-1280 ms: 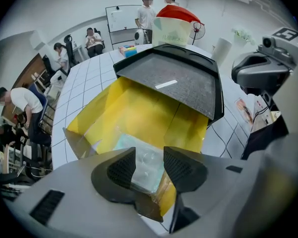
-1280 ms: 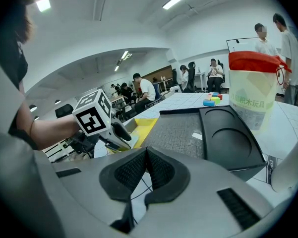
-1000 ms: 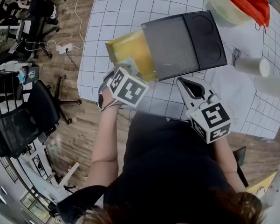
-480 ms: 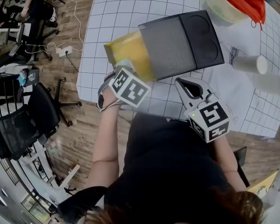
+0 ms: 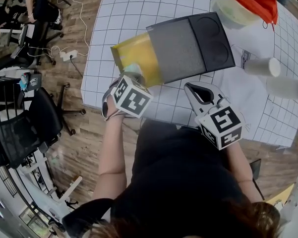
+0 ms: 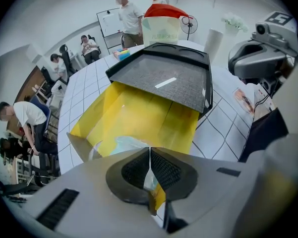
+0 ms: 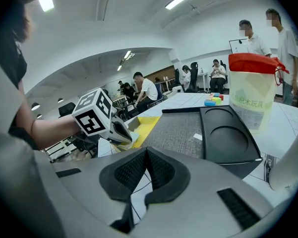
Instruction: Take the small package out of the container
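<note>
A yellow container lies open on the gridded table, its far half under a black tray. In the left gripper view the container holds a small clear, pale blue package at its near end. My left gripper is shut on that package's edge, and the film shows between the pads. From above, the left gripper sits at the container's near edge. My right gripper is shut with nothing in it, just in front of the tray; its own view shows its pads together.
A pale jar with a red lid stands at the far right. A white cup lies on its side right of the tray. Small coloured blocks sit at the back. The table's front edge runs under both grippers; an office chair stands left.
The left gripper has drawn slightly toward me and to the left at the container's near edge. The right gripper has hardly moved.
</note>
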A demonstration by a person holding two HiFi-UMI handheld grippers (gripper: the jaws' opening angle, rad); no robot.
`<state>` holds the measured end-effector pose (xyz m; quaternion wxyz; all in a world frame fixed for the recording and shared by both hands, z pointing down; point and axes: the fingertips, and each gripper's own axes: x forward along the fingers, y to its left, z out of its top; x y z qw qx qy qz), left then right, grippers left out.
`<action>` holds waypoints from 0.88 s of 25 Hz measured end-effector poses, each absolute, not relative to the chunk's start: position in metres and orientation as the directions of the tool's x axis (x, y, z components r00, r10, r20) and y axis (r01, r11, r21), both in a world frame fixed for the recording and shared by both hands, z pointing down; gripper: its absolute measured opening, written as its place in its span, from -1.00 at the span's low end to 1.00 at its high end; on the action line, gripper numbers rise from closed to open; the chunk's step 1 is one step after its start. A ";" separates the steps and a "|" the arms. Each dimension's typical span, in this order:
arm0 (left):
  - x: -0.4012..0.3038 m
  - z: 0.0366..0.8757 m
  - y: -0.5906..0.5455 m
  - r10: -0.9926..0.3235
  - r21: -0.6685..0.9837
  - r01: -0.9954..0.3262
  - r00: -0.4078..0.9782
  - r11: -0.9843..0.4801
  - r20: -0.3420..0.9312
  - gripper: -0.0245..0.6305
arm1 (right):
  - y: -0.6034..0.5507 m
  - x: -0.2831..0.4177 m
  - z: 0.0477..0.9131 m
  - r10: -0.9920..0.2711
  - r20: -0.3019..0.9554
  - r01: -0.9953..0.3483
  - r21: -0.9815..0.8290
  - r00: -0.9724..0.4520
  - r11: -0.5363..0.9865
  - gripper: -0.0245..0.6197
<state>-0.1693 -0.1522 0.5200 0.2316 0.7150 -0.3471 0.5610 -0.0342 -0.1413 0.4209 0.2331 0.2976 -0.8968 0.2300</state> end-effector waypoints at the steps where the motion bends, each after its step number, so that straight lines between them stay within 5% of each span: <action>1: -0.169 0.517 -0.152 -0.250 -0.067 -0.757 0.130 -0.650 0.959 -0.82 | -0.140 -0.034 0.420 -0.425 0.554 -0.638 -0.273 -0.716 0.720 -0.88; 22: -0.149 0.415 -0.151 -0.585 -0.118 -0.840 0.260 -0.529 0.768 -0.83 | -0.143 -0.017 0.403 -0.467 0.528 -0.643 -0.212 -0.709 0.736 -0.88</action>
